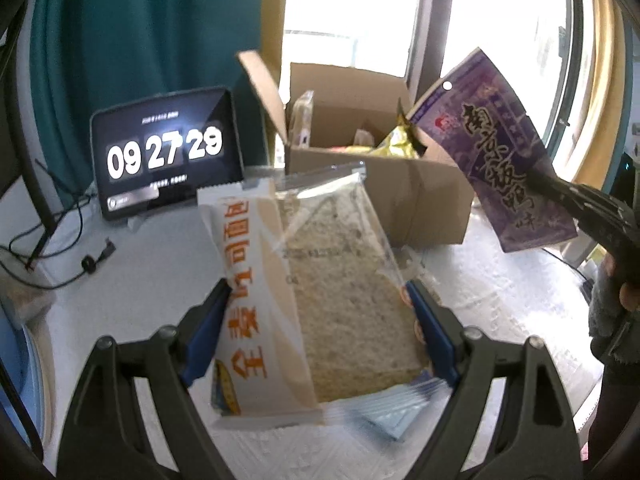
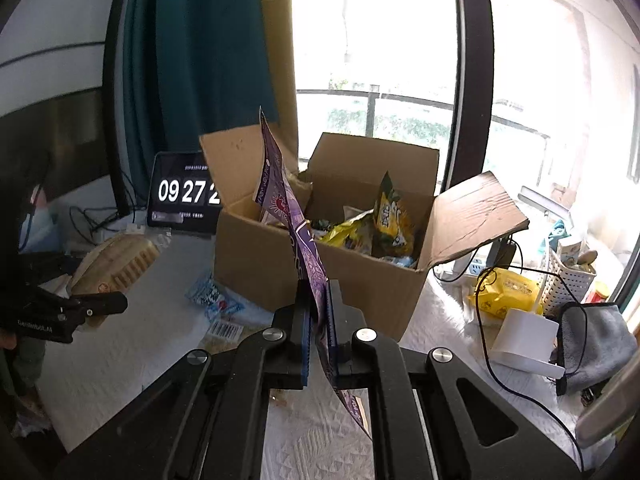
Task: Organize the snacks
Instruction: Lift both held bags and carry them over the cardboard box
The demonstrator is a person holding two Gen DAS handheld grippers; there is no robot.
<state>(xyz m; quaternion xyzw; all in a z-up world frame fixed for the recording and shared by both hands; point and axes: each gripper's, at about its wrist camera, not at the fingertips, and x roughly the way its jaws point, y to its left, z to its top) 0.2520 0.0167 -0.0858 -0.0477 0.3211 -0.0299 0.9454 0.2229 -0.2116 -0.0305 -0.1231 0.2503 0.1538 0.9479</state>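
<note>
My left gripper (image 1: 318, 286) is shut on a clear-and-white packet of sliced bread (image 1: 328, 280), with both blue pads pressed on its sides, held above the white table. In the right wrist view the same bread packet (image 2: 116, 260) shows at the left. My right gripper (image 2: 319, 286) is shut on the lower part of a flat purple snack packet (image 2: 288, 208), which stands upright in front of the open cardboard box (image 2: 320, 280). In the left wrist view the purple packet (image 1: 496, 148) hangs just right of the box (image 1: 400, 200). Yellow snack bags (image 2: 384, 220) lie inside the box.
A tablet showing a clock (image 1: 164, 152) leans behind the table at the left, with cables beside it. A blue packet (image 2: 216, 300) lies left of the box. A yellow packet (image 2: 504, 292), white basket (image 2: 568, 276) and grey cloth (image 2: 600, 336) crowd the right.
</note>
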